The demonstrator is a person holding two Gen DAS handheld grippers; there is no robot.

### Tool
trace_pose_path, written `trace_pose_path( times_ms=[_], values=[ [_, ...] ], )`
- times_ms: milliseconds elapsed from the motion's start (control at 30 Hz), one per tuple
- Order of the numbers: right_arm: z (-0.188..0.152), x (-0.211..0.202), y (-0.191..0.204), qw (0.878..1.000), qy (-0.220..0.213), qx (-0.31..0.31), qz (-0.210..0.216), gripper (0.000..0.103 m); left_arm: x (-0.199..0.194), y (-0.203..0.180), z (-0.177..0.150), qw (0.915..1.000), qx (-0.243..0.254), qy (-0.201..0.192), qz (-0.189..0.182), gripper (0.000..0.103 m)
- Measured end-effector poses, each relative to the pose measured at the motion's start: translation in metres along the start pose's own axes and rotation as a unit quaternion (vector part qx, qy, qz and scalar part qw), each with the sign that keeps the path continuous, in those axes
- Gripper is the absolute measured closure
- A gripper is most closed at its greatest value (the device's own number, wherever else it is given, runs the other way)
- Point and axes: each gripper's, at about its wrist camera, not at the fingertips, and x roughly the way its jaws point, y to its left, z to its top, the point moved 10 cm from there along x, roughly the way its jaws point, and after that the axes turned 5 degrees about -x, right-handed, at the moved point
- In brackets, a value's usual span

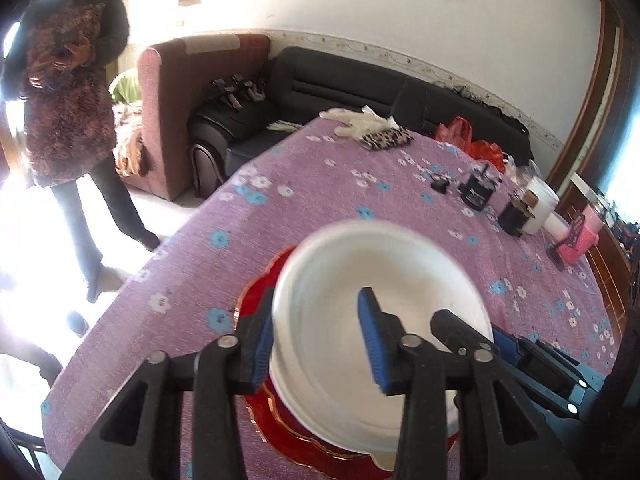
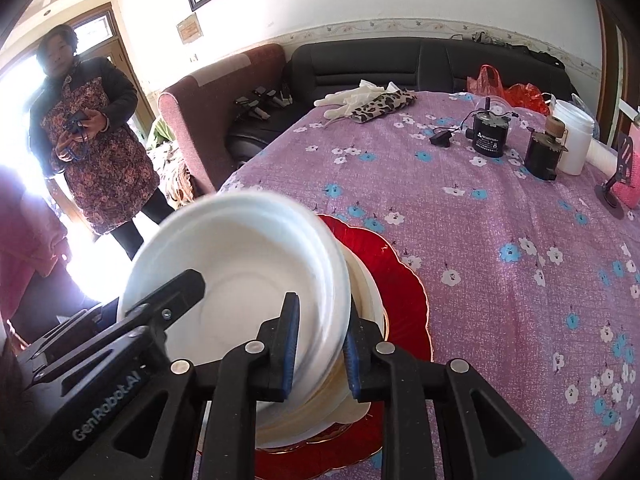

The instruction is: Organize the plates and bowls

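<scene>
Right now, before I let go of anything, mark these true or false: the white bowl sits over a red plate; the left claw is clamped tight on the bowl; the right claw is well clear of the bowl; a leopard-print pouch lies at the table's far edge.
1. The white bowl sits over a red plate. True.
2. The left claw is clamped tight on the bowl. False: its jaws stand apart, straddling the bowl's rim.
3. The right claw is well clear of the bowl. False: its fingers straddle the rim on the opposite side.
4. A leopard-print pouch lies at the table's far edge. True, beside a white glove.
</scene>
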Motion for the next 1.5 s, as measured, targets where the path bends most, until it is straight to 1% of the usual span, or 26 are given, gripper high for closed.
trace_pose_path(
  times_ms=[67,133,233,367,433,533,633,733,800,867,933,1000,1033,1100,1200,1267,1367,1433,1500],
  values=[
    [0.001,-0.002,-0.001,1.0,-0.007,0.006,0.005,0.074,-0.009,0.005,0.006,0.9997,-0.01,-0.02,-0.002,0.033],
    [0.002,-0.004,0.0,1.0,-0.012,0.01,0.009,0.058,-0.016,0.01,0.011,0.9992,-0.017,-0.037,0.004,0.025],
    [0.006,-0.01,0.002,1.0,-0.026,0.006,0.006,0.052,-0.026,0.014,0.016,0.9983,-0.019,-0.054,0.012,0.022],
    [0.01,-0.023,0.008,0.999,-0.041,-0.002,0.005,0.051,-0.035,0.018,0.019,0.9974,-0.019,-0.067,0.02,0.02],
    [0.011,-0.031,0.009,0.999,-0.049,-0.003,0.003,0.047,-0.042,0.021,0.021,0.9966,-0.024,-0.075,0.024,0.016],
    [0.011,-0.045,0.009,0.998,-0.064,-0.002,-0.002,0.041,-0.055,0.027,0.023,0.994,-0.024,-0.097,0.045,0.014],
    [0.008,-0.059,0.008,0.997,-0.075,0.0,-0.004,0.038,-0.073,0.03,0.026,0.9894,-0.019,-0.128,0.066,0.012],
    [0.003,-0.071,0.007,0.996,-0.086,-0.001,-0.007,0.036,-0.094,0.028,0.03,0.9823,-0.015,-0.167,0.083,0.007],
    [-0.001,-0.079,0.007,0.996,-0.091,-0.002,-0.007,0.035,-0.112,0.025,0.032,0.9758,-0.009,-0.197,0.094,0.005],
    [-0.006,-0.086,0.006,0.995,-0.097,-0.001,-0.007,0.034,-0.131,0.02,0.033,0.9685,-0.003,-0.227,0.102,0.0],
    [-0.01,-0.094,0.004,0.995,-0.102,0.0,-0.007,0.033,-0.15,0.014,0.034,0.9619,0.002,-0.253,0.104,0.0],
    [-0.015,-0.102,0.002,0.994,-0.108,0.002,-0.008,0.032,-0.165,0.008,0.032,0.9574,0.004,-0.27,0.104,0.0],
    [-0.017,-0.106,0.0,0.994,-0.111,0.003,-0.008,0.032,-0.169,0.005,0.03,0.9568,0.004,-0.271,0.106,0.0],
    [-0.021,-0.113,-0.004,0.993,-0.115,0.005,-0.009,0.031,-0.176,0.001,0.025,0.9541,0.007,-0.273,0.123,0.0],
    [-0.028,-0.123,-0.01,0.992,-0.123,0.006,-0.013,0.031,-0.178,-0.011,0.017,0.9531,0.026,-0.272,0.131,0.0],
    [-0.033,-0.129,-0.012,0.992,-0.127,0.002,-0.019,0.03,-0.172,-0.022,0.008,0.9585,0.045,-0.253,0.123,0.0],
    [-0.041,-0.138,-0.015,0.991,-0.133,-0.006,-0.026,0.028,-0.152,-0.041,-0.007,0.9718,0.07,-0.204,0.095,0.0],
    [-0.046,-0.143,-0.017,0.99,-0.137,-0.013,-0.031,0.026,-0.141,-0.048,-0.016,0.9778,0.075,-0.18,0.077,0.0],
    [-0.052,-0.145,-0.018,0.989,-0.138,-0.021,-0.039,0.025,-0.134,-0.052,-0.025,0.9821,0.075,-0.157,0.071,0.0]
  ],
)
